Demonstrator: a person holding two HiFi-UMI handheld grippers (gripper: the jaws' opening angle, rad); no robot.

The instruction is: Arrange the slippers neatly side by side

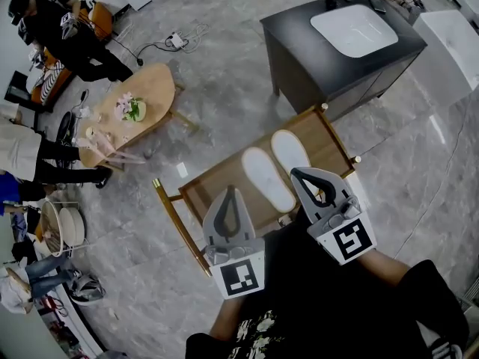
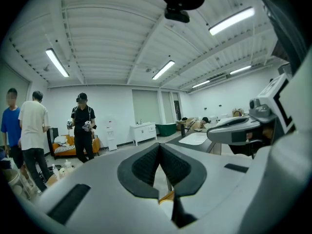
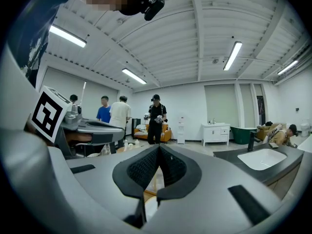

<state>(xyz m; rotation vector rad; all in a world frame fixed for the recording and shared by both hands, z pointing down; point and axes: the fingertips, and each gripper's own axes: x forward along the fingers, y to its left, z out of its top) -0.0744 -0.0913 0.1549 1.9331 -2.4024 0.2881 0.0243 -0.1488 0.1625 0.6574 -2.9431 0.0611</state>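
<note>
Both tools are closed and empty. The left gripper point(image 1: 230, 193) has its jaws pressed together with nothing in them, and so does the right gripper point(image 1: 298, 175). I hold both just over the near long edge of the low wooden bench with a brass-coloured frame point(image 1: 177, 223).

The two flat white slippers sit on the right half of that bench. The left slipper point(image 1: 266, 178) and the right slipper point(image 1: 289, 151) lie across its width, parallel and just beside each other. To me the pair looks arranged already, or close to it.

The main risk from here is that I disturb them. The right gripper covers the near end of the right slipper in the head view, so I cannot tell whether the two ends line up. Any correction there would be half blind. Both gripper views look out level across the room and show almost nothing of the slippers.

A push with closed jaws could swing one slipper out of line. The wood looks smooth, so a light slipper might also slide off the near edge.
</note>
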